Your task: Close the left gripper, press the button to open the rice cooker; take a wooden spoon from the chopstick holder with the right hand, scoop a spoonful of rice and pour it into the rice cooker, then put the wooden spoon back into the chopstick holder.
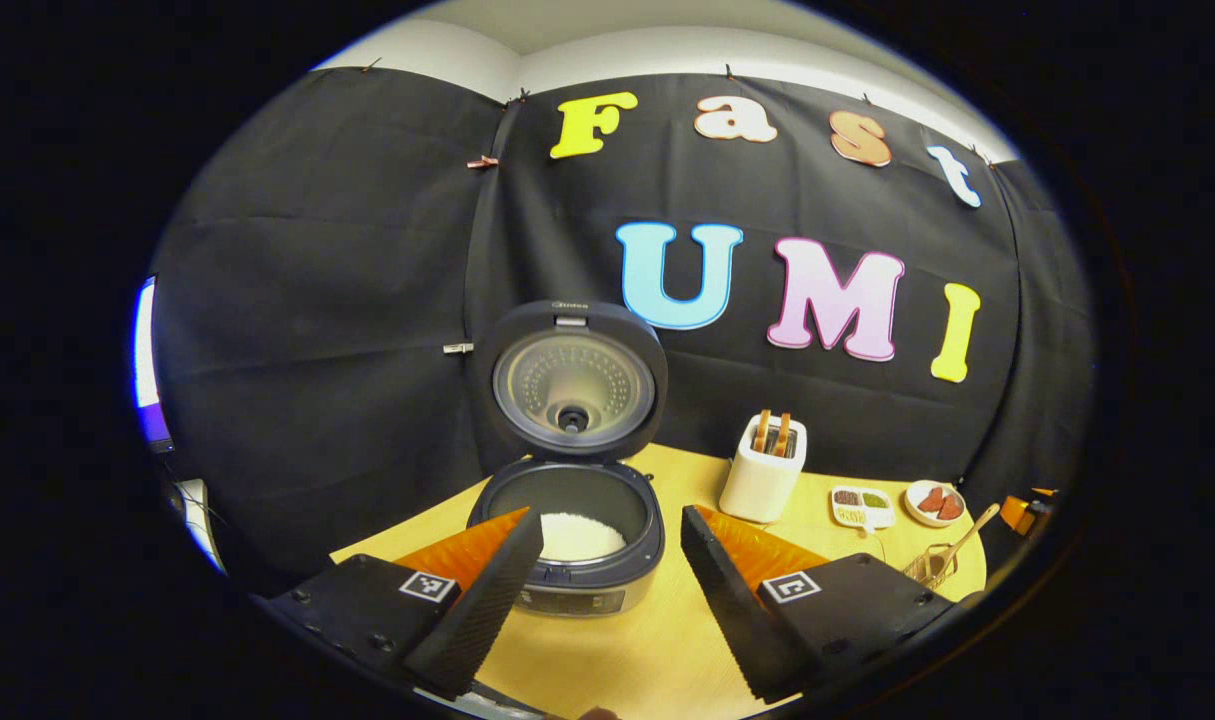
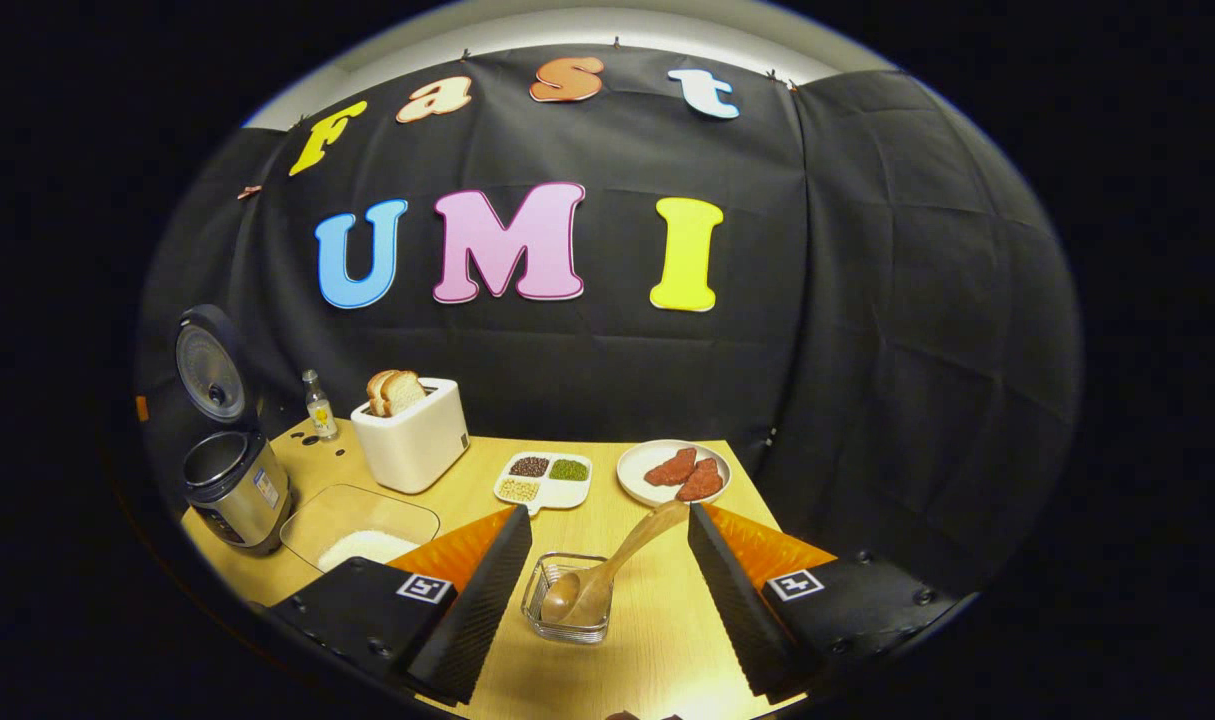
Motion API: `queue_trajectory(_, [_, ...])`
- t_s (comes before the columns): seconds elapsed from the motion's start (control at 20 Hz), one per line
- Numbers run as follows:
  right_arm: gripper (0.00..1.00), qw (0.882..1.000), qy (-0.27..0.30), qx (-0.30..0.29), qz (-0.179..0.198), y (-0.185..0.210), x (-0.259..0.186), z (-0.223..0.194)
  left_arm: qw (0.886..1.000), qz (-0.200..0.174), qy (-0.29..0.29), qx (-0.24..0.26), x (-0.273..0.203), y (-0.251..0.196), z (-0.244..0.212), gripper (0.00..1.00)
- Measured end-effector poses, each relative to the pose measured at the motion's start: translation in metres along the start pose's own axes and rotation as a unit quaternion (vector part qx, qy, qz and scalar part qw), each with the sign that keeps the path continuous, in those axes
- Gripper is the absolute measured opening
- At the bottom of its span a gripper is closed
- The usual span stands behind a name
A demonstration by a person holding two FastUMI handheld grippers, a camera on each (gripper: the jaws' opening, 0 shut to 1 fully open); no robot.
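The rice cooker (image 1: 572, 545) stands on the wooden table with its lid (image 1: 572, 385) raised upright and white rice in its pot. My left gripper (image 1: 612, 545) is open right in front of it, fingers either side of the cooker's front. In the right gripper view the cooker (image 2: 235, 490) is at the far left, lid up. A wooden spoon (image 2: 607, 565) leans bowl-down in a clear glass chopstick holder (image 2: 567, 600), and the same spoon (image 1: 962, 545) appears far right in the left gripper view. My right gripper (image 2: 607, 545) is open, its fingers straddling the holder and spoon without touching them.
A clear container of rice (image 2: 359, 530) lies beside the cooker. A white toaster (image 2: 412, 435) with bread, a small bottle (image 2: 317, 405), a divided dish of grains (image 2: 545, 480) and a plate of meat (image 2: 675, 472) stand toward the back. The table edge (image 2: 757, 500) runs close on the right.
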State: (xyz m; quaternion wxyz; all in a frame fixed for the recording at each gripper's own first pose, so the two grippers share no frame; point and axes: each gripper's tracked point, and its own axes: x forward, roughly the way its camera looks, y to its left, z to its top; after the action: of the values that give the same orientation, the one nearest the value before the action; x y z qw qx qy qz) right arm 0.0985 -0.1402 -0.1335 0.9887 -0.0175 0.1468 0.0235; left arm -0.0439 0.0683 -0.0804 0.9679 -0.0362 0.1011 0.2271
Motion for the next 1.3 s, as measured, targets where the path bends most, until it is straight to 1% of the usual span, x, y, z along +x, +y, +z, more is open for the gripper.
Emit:
queue_trajectory(0.25, [0.99, 0.996, 0.079, 0.027, 0.011, -0.006, 0.046, -0.043, 1.000, 0.016, 0.020, -0.003, -0.007, -0.006, -0.010, 0.96])
queue_trajectory(0.4, [0.99, 0.994, 0.102, 0.044, 0.009, -0.007, 0.063, -0.059, 0.999, 0.023, 0.029, 0.003, -0.012, -0.008, -0.019, 0.95])
queue_trajectory(0.55, [0.98, 0.991, 0.121, 0.049, 0.013, -0.007, 0.080, -0.072, 0.998, 0.033, 0.043, 0.005, -0.015, -0.006, -0.030, 0.95])
queue_trajectory(0.7, [0.97, 0.988, 0.133, 0.064, 0.033, -0.005, 0.094, -0.080, 0.998, 0.035, 0.055, -0.009, -0.022, -0.010, -0.041, 0.96])
queue_trajectory(0.8, [0.89, 0.987, 0.140, 0.075, 0.035, -0.003, 0.105, -0.083, 0.997, 0.037, 0.065, -0.014, -0.026, -0.011, -0.051, 0.96])
queue_trajectory(0.9, [0.78, 0.986, 0.138, 0.086, 0.030, -0.003, 0.113, -0.082, 0.996, 0.039, 0.074, -0.014, -0.030, -0.011, -0.062, 0.96])
queue_trajectory(0.95, [0.66, 0.986, 0.140, 0.089, 0.026, -0.003, 0.116, -0.082, 0.996, 0.039, 0.079, -0.013, -0.032, -0.012, -0.067, 0.96])
queue_trajectory(1.05, [0.42, 0.984, 0.147, 0.095, 0.033, 0.002, 0.120, -0.084, 0.995, 0.040, 0.089, -0.010, -0.036, -0.014, -0.077, 0.96])
queue_trajectory(1.1, [0.42, 0.984, 0.148, 0.091, 0.025, -0.002, 0.117, -0.085, 0.995, 0.040, 0.092, -0.011, -0.037, -0.013, -0.081, 0.96])
queue_trajectory(1.15, [0.29, 0.985, 0.145, 0.090, 0.012, -0.007, 0.122, -0.087, 0.995, 0.041, 0.094, -0.013, -0.037, -0.013, -0.084, 0.96])
queue_trajectory(1.2, [0.15, 0.984, 0.149, 0.092, 0.019, -0.005, 0.115, -0.084, 0.994, 0.040, 0.097, -0.017, -0.037, -0.013, -0.085, 0.96])
queue_trajectory(1.25, [0.26, 0.983, 0.153, 0.094, 0.023, 0.001, 0.123, -0.091, 0.994, 0.039, 0.099, -0.021, -0.037, -0.013, -0.087, 0.96])
queue_trajectory(1.3, [0.27, 0.981, 0.157, 0.106, 0.026, 0.003, 0.111, -0.084, 0.994, 0.036, 0.101, -0.024, -0.036, -0.014, -0.088, 0.96])
